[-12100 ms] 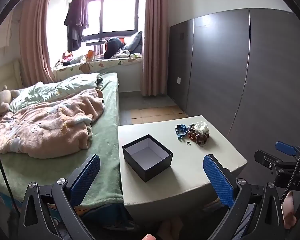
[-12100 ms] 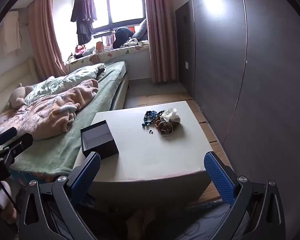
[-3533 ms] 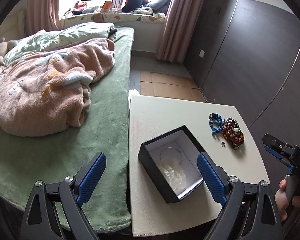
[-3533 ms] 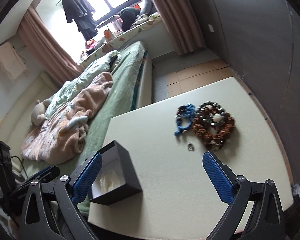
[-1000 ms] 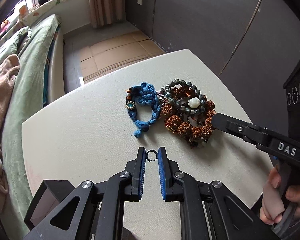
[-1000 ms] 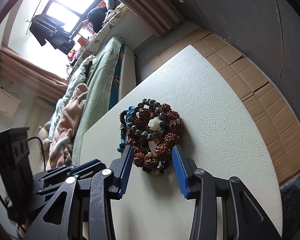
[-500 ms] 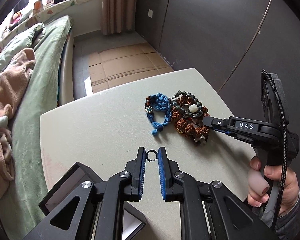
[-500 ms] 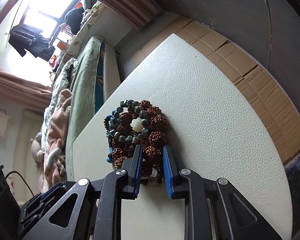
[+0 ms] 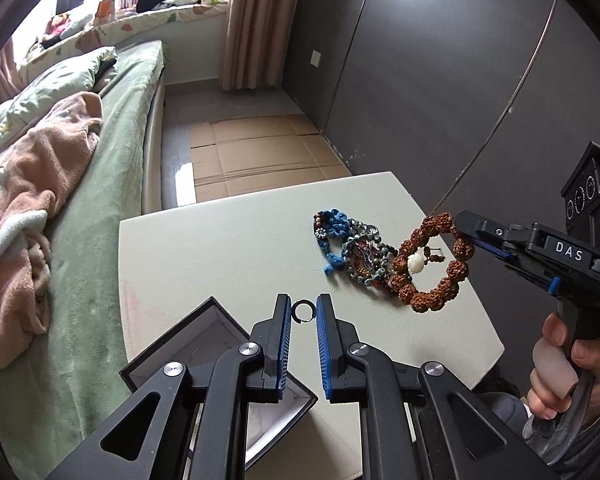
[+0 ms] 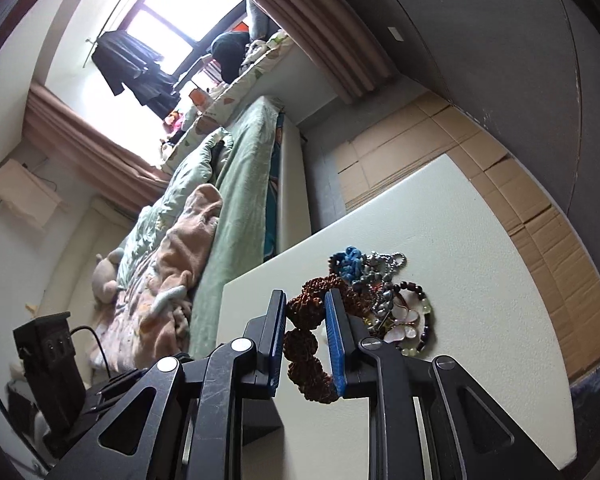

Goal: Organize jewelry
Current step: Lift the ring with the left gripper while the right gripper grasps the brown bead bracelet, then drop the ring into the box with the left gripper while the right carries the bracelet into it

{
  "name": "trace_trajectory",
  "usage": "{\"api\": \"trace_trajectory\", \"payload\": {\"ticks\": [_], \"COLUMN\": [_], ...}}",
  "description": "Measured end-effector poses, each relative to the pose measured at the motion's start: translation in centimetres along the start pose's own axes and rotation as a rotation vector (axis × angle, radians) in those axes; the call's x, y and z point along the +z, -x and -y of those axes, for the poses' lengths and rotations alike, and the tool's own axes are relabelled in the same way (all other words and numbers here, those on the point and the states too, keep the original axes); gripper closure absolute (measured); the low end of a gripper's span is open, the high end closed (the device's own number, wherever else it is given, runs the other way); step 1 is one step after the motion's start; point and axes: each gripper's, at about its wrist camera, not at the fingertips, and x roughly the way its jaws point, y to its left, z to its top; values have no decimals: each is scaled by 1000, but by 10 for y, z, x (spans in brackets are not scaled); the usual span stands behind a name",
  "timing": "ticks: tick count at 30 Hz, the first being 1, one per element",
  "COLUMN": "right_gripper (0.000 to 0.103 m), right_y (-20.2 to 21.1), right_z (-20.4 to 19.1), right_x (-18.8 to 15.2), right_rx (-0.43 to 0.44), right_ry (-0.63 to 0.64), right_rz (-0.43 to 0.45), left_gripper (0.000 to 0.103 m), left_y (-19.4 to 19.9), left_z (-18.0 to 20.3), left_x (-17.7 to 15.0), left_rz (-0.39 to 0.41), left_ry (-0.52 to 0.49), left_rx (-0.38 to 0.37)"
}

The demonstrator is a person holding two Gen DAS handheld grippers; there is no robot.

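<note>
Left gripper (image 9: 303, 312) narrow, pads pinching a small metal ring (image 9: 302, 311) at the fingertips, held in the air above the table (image 9: 228, 248). Open black box (image 9: 188, 344) sits right under the left fingers at the table's near-left corner; its inside is mostly hidden by the gripper.

Right gripper (image 10: 306, 316) clamped on the brown seed bracelet (image 10: 306, 344); its jaws have just been closing, with the beads between them. In the left view the bracelet (image 9: 428, 260) hangs as an open loop off the right gripper's tip (image 9: 470, 236), clear of the table, a white bead (image 9: 414, 261) on its inner side. A hand (image 9: 568, 364) grips the right gripper's handle at the lower right.

On the table, far-right area:
- blue knotted cord bracelet (image 9: 332, 236), flat, nearest the bed (image 9: 112, 168)
- grey bead strand (image 9: 364, 252) touching it, in a tangle
- right view also shows a dark bead bracelet (image 10: 420, 312) and a shell-like pendant (image 10: 400, 330) in the same pile, just beside the right fingers

Pile pieces overlap; can't tell exactly how many there are.

Pink blanket (image 9: 24, 200) lies on the bed left of the table. Cardboard (image 9: 260, 152) covers the floor beyond it.
</note>
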Motion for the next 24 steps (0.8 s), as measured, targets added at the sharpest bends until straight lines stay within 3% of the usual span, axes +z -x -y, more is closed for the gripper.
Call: {"api": "trace_trajectory", "payload": {"ticks": [9,17,20,22,24], "right_gripper": [82,82,82,82,82], "right_y": [16,8,-1,-7,-13], "right_z": [-44,-72,-82,-90,-98], "right_x": [-17,-42,-50,-56,-63], "right_rx": [20,46,58,69,79], "right_ry": [77,119,133,144,155], "right_rz": [7,-25,-48,-64,-78], "left_gripper": [90,88,61,27,22], "left_y": [24,19,20,28,36], "left_z": [-25,-52,-69,-77,-81], "left_x": [-18,-38,-46,-51,-55], "left_rz": [27,-43,-51,-17,13], "left_ry": [53,141,215,229,227], "left_rx": [4,24,18,46,74]}}
